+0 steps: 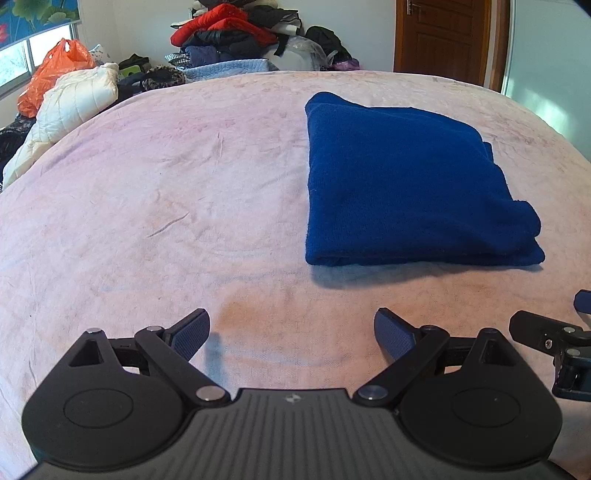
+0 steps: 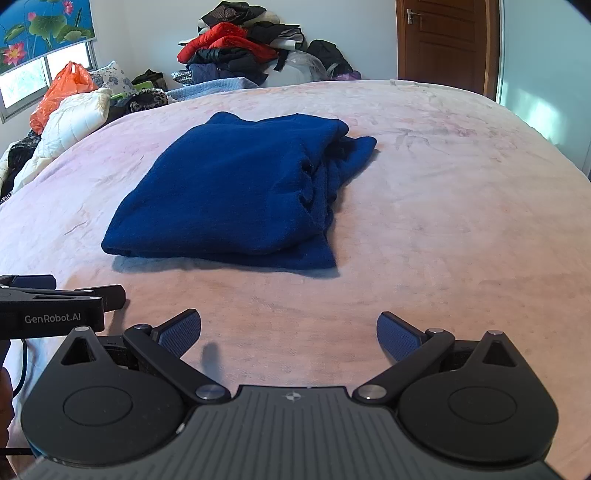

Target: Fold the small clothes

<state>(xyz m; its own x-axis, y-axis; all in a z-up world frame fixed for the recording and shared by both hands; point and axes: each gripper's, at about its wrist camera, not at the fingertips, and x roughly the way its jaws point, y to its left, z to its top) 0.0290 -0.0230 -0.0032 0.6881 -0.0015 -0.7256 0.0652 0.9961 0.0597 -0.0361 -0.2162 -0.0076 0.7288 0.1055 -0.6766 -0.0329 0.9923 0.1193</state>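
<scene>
A dark blue garment (image 1: 402,184) lies folded into a thick rectangle on the pink bed cover (image 1: 166,184). In the right wrist view the blue garment (image 2: 229,195) shows bunched layered edges on its right side. My left gripper (image 1: 291,332) is open and empty, hovering over the cover short of the garment and to its left. My right gripper (image 2: 288,332) is open and empty, short of the garment's near edge. Part of the right gripper shows at the left wrist view's right edge (image 1: 554,339); the left gripper's body shows at the right wrist view's left edge (image 2: 55,306).
A heap of red, black and blue clothes (image 1: 236,33) is piled beyond the bed's far edge. A white quilted jacket (image 1: 74,103) and an orange plastic bag (image 1: 55,70) lie at the far left by the window. A brown door (image 1: 443,37) stands at the far right.
</scene>
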